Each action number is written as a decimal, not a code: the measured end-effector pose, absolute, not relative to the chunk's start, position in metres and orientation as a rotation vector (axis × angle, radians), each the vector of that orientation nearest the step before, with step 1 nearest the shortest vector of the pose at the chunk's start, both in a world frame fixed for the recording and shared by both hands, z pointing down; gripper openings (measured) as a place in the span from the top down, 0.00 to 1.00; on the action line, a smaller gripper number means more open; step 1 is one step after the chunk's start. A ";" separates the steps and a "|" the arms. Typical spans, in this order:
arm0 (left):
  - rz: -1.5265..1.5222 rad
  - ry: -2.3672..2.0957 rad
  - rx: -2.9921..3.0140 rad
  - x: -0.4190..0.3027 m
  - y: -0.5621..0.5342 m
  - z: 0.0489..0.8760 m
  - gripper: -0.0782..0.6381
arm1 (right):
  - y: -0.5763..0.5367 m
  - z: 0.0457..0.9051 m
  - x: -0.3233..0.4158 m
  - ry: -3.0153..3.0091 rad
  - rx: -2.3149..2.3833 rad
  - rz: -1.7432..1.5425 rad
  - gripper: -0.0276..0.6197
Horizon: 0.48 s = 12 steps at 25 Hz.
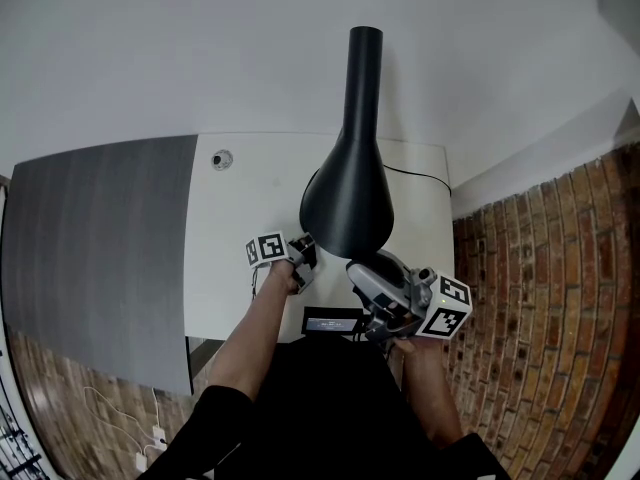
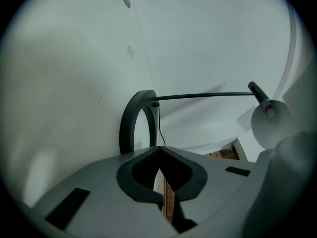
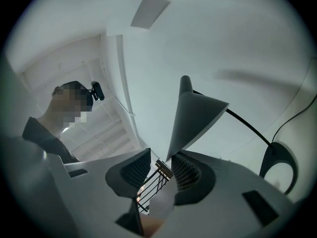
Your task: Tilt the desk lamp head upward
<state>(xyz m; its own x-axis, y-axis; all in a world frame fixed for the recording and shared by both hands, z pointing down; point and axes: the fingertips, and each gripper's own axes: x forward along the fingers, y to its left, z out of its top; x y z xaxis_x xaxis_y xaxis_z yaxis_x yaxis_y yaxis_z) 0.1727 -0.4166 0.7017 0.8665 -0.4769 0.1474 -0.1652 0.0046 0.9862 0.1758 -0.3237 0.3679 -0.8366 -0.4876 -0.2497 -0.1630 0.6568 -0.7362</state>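
Head view: black lamp head (image 1: 347, 203) stands mid white table (image 1: 225, 268), cone facing down. L tool (image 1: 304, 252) sits beside its rim, R tool (image 1: 362, 273) just under it.

L gripper view: jaws together, empty. Lamp base (image 2: 134, 125) is ahead.

R gripper view: jaws a bit apart w/ the rim at the gap, maybe not pinched yet. Step looks like getting hold. Next: pinch the rim, lift slowly. No words I can read.

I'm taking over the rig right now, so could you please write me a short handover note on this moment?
Left gripper: jaws shut, empty, pointing at the lamp base.
Right gripper: jaws apart, rim of the lamp head at their tips, not clamped.
The lamp stands on the white desk.
Done: right gripper in place.
Remaining: close on the rim, tilt the head upward.
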 end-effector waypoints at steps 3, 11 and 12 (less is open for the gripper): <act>-0.262 -0.520 1.569 0.173 -0.417 0.702 0.88 | -0.320 0.357 0.175 2.456 -0.496 -0.997 0.76; -0.264 -0.520 1.571 0.172 -0.416 0.702 0.88 | -0.313 0.330 0.172 2.481 -0.463 -0.916 0.76; -0.265 -0.520 1.570 0.172 -0.416 0.702 0.88 | -0.313 0.329 0.171 2.484 -0.462 -0.909 0.76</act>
<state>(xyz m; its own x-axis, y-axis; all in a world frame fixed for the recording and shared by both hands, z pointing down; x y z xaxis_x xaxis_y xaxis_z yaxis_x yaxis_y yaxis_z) 0.1723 -0.4163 0.7018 0.8662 -0.4783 0.1449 -0.1639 0.0022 0.9865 0.1715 -0.3128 0.3285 -0.8416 -0.4512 -0.2969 -0.1529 0.7262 -0.6703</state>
